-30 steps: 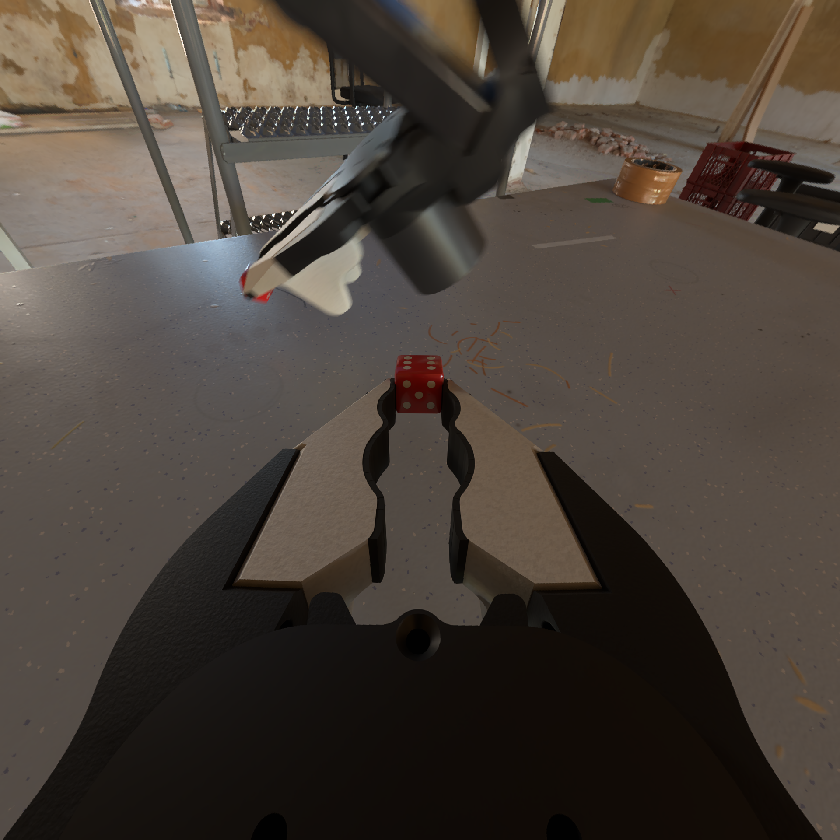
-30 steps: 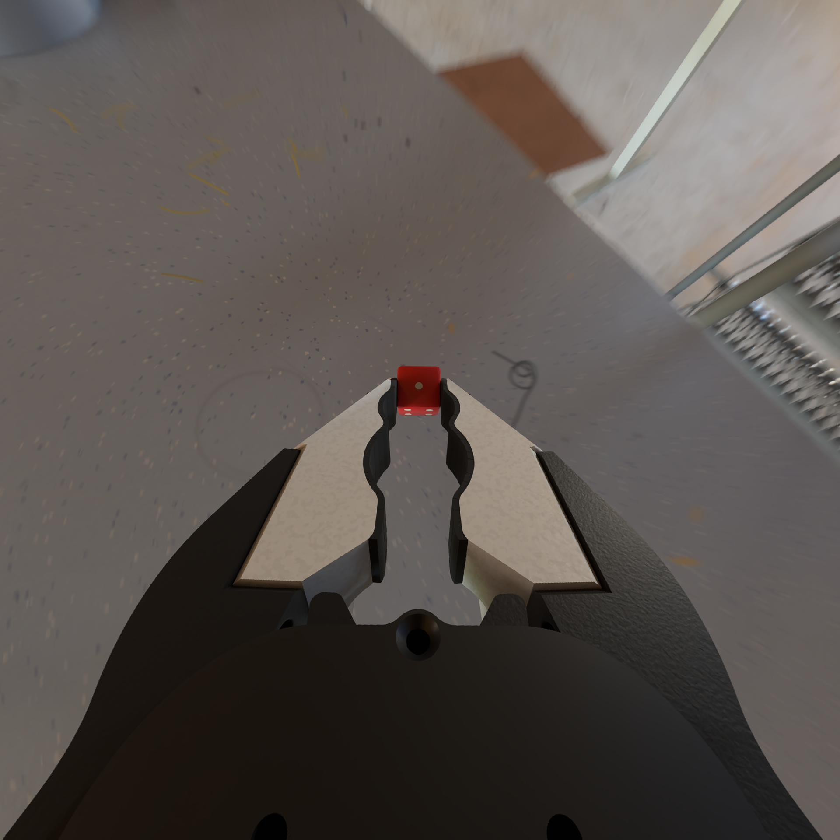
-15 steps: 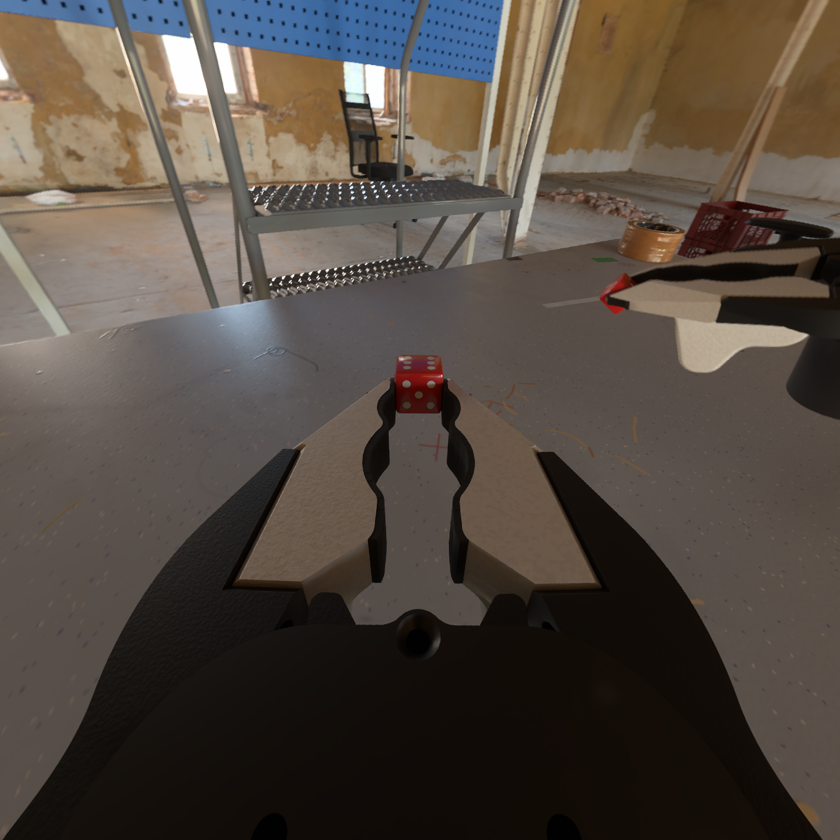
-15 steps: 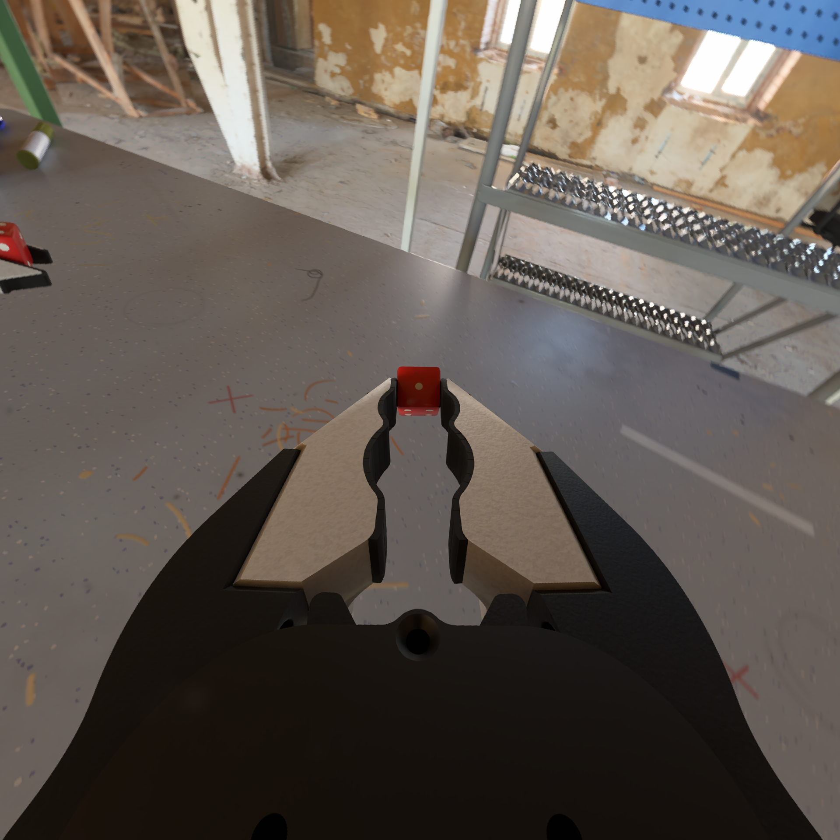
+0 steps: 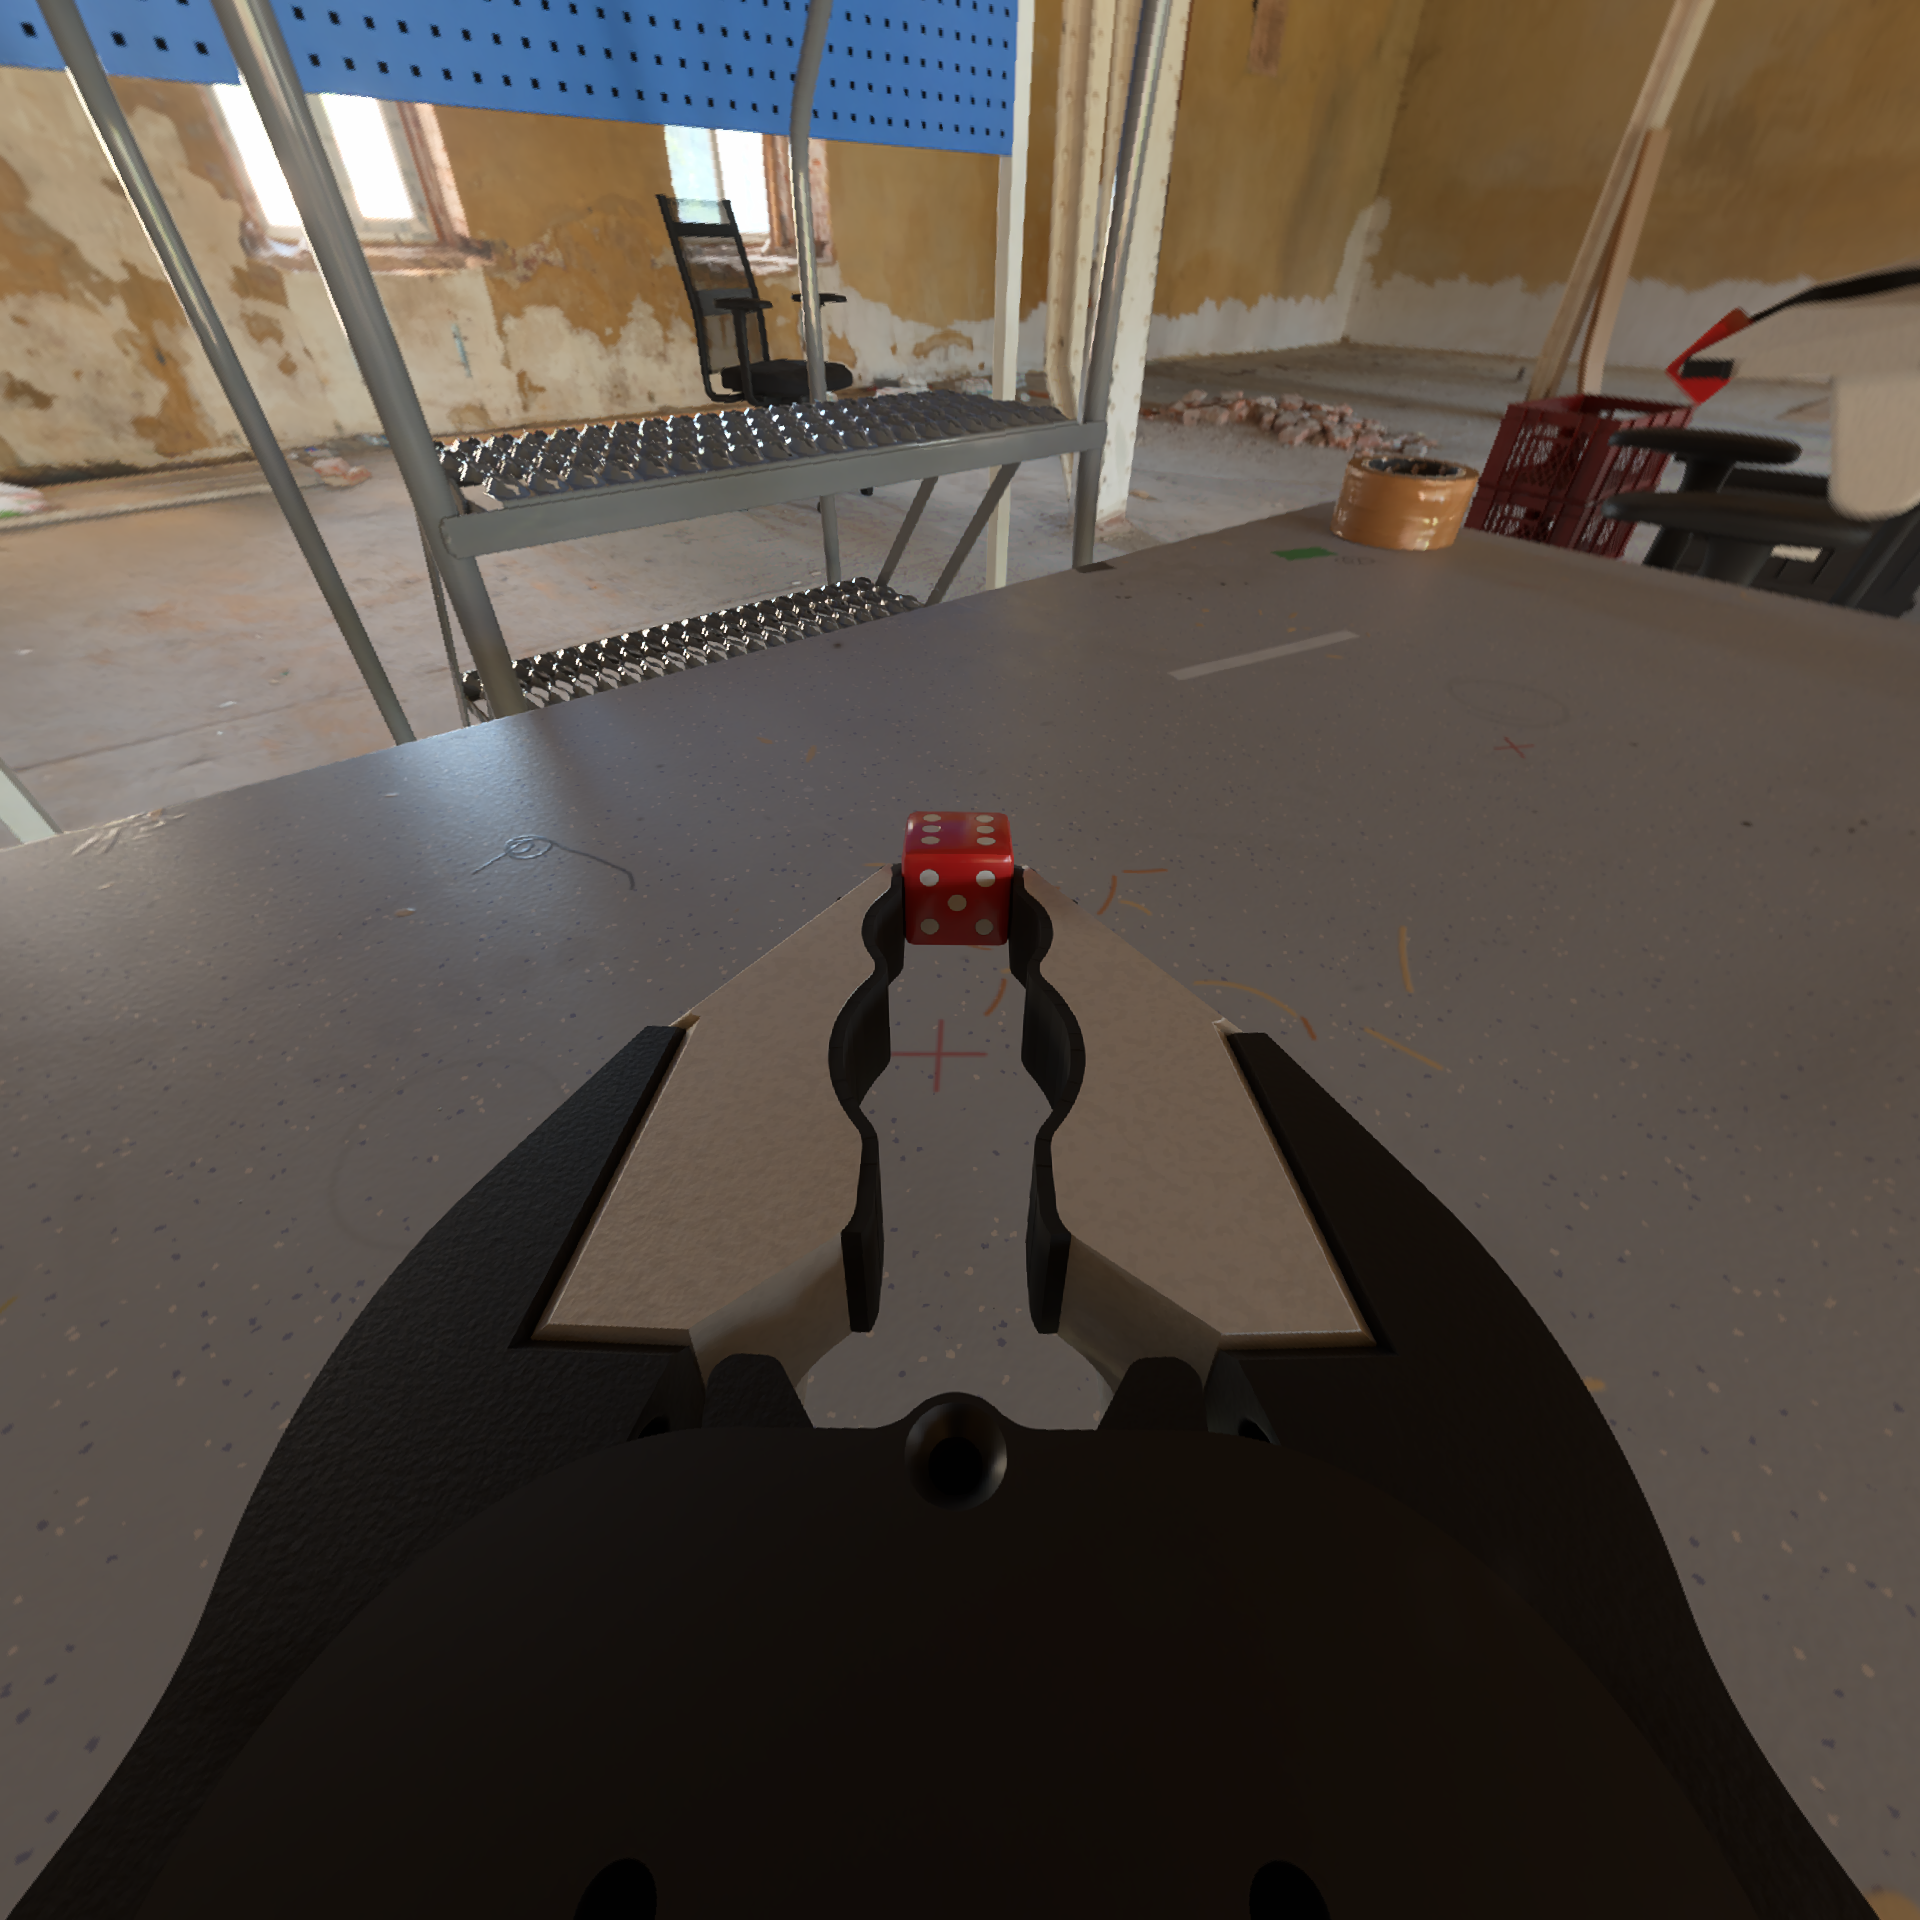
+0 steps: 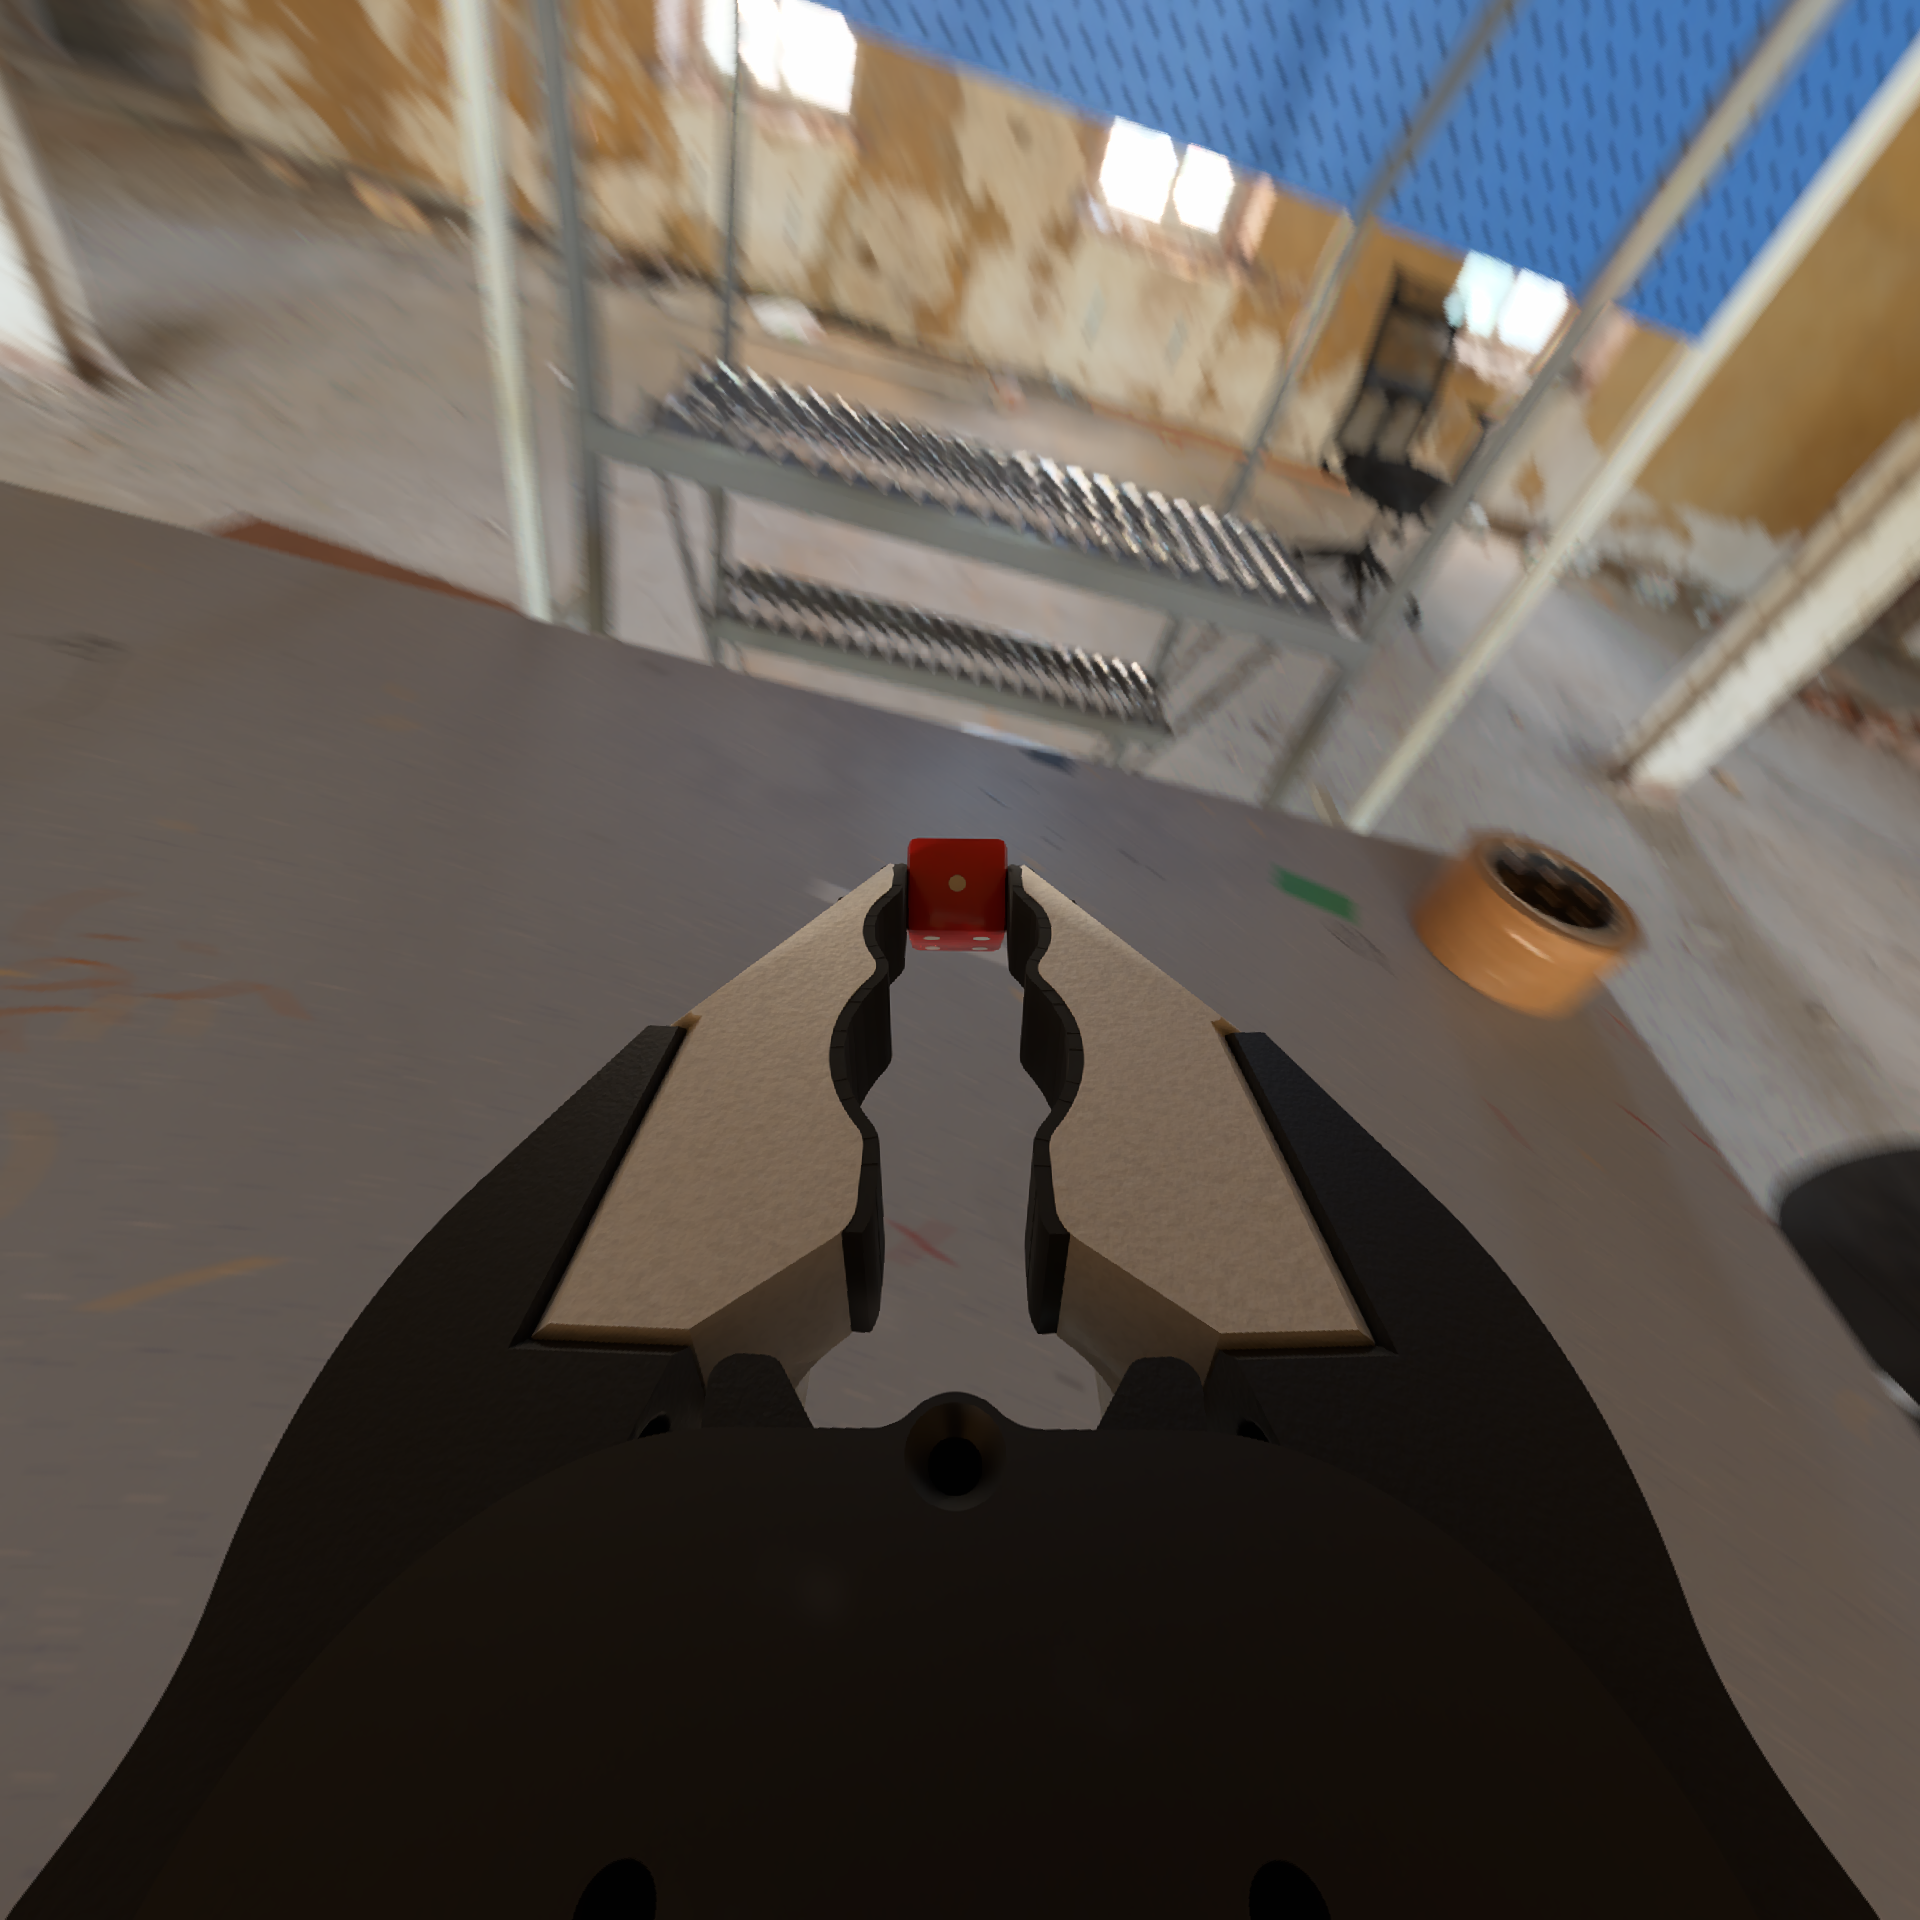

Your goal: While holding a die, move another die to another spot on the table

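Observation:
My left gripper (image 5: 957,902) is shut on a red die with white pips (image 5: 957,878), pinched between its fingertips above the grey table (image 5: 416,1039). My right gripper (image 6: 956,902) is shut on a second red die (image 6: 956,891), also held at the fingertips above the table (image 6: 312,831). In the left wrist view the right gripper's tip with its red die (image 5: 1704,358) shows high at the far right edge, well above the table.
A roll of brown tape (image 5: 1405,501) lies near the table's far right edge and also shows in the right wrist view (image 6: 1522,920). A red crate (image 5: 1569,473) and a black chair stand beyond it. A metal step ladder (image 5: 727,457) stands behind the far edge.
The right gripper has swung from the left across to the far right of the left wrist view and risen, carrying its die. Its view is motion-blurred. The left gripper's view has tilted up a little.

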`<action>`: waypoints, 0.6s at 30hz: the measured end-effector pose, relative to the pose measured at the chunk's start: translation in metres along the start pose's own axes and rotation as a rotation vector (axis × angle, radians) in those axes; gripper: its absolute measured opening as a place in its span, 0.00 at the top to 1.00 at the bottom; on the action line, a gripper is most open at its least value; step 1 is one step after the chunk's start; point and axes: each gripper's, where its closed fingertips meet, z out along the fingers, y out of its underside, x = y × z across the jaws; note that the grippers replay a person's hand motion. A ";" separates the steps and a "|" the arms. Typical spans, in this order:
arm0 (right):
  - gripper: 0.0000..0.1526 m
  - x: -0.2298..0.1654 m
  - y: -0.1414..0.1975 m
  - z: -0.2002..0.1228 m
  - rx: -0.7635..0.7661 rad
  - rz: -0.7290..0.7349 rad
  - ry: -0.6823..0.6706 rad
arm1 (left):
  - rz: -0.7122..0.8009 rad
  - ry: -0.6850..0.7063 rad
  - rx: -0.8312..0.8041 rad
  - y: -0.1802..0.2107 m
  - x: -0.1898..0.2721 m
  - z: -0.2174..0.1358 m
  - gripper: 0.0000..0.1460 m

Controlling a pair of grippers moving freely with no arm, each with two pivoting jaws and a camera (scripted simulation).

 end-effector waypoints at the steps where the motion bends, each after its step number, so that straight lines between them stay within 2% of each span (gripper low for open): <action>1: 0.88 0.031 0.011 0.003 -0.062 0.010 0.031 | 0.016 0.002 -0.004 0.001 0.002 0.000 0.87; 4: 0.88 0.098 0.063 0.019 -0.304 0.044 0.037 | 0.025 0.012 -0.009 0.001 0.004 0.001 0.87; 7: 0.88 0.125 0.115 0.035 -0.512 0.076 -0.015 | 0.002 0.022 -0.003 0.001 0.003 0.000 0.87; 12: 0.88 0.135 0.164 0.044 -0.774 0.051 -0.012 | 0.010 0.017 -0.014 0.002 0.004 0.001 0.87; 18: 0.88 0.131 0.178 0.046 -0.878 0.122 -0.044 | 0.048 0.016 -0.043 0.006 0.008 0.004 0.87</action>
